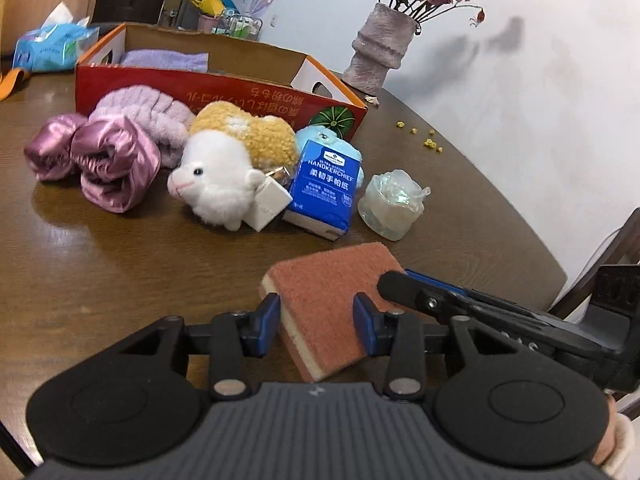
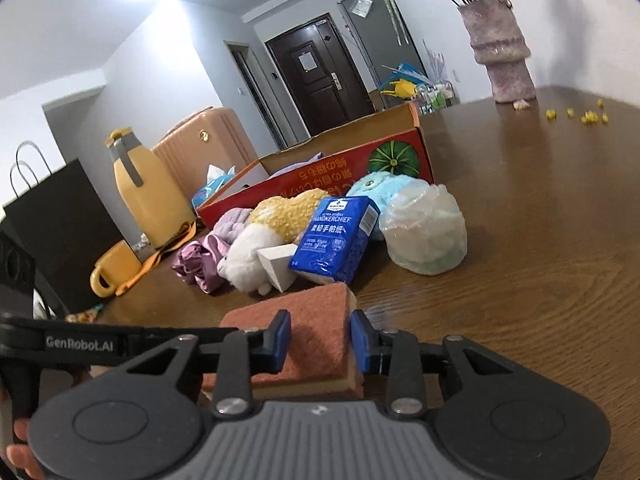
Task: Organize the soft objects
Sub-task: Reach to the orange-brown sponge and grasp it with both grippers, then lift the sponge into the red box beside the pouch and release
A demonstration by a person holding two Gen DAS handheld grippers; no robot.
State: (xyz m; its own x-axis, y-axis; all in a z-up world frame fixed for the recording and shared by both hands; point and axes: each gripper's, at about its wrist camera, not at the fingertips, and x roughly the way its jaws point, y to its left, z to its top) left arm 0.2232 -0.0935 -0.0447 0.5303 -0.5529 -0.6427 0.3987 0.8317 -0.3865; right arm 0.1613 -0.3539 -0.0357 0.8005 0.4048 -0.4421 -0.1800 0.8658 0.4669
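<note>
Sponge (image 1: 328, 304): orange scrub top, yellow foam under; on brown table (image 1: 120, 272), near edge, in front of the pile.
L gripper (image 1: 316, 320): blue pads clamped on sponge sides.
R gripper (image 2: 320, 340): pads also pressed on sponge, from other end.
Tissue pack (image 1: 324, 188): blue, reads "HANDKERCHIEF" w/ Chinese text; leans on pile just behind sponge.
Box (image 1: 224, 92): red cardboard, white script upside down, pumpkin pic; purple cloth inside.
Plush (image 1: 216, 184): white/tan, beside pack.
Strap (image 2: 80, 344): "GenRobot.AI".
</note>
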